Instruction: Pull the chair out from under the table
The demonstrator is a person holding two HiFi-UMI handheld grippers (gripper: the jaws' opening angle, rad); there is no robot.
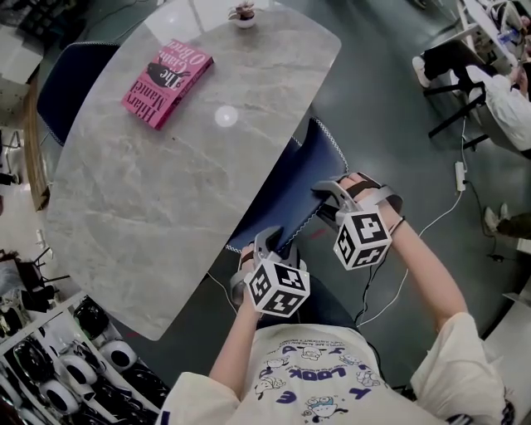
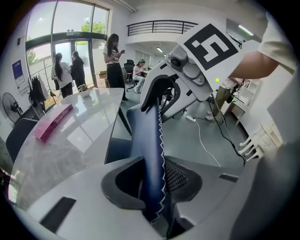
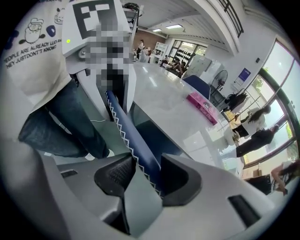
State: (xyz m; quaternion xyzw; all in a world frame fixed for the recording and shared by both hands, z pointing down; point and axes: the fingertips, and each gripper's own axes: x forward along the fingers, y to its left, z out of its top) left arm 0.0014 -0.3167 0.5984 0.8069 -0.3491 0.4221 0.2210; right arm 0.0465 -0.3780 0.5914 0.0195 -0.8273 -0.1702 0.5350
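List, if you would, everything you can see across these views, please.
table: one, grey marble, centre of the head view
book: one, pink, on the table's far left part
pot: one, small and pale, at the table's far end
chair: one, navy with white stitching, tucked under the table's near side
second chair: one, navy, at the table's far left side
power strip: one, white, on the floor at right
headsets: several, black and white, lower left
people: several, in the background
left tool: one, grey, clamped on the chair's back edge
right tool: one, grey, clamped on the same edge
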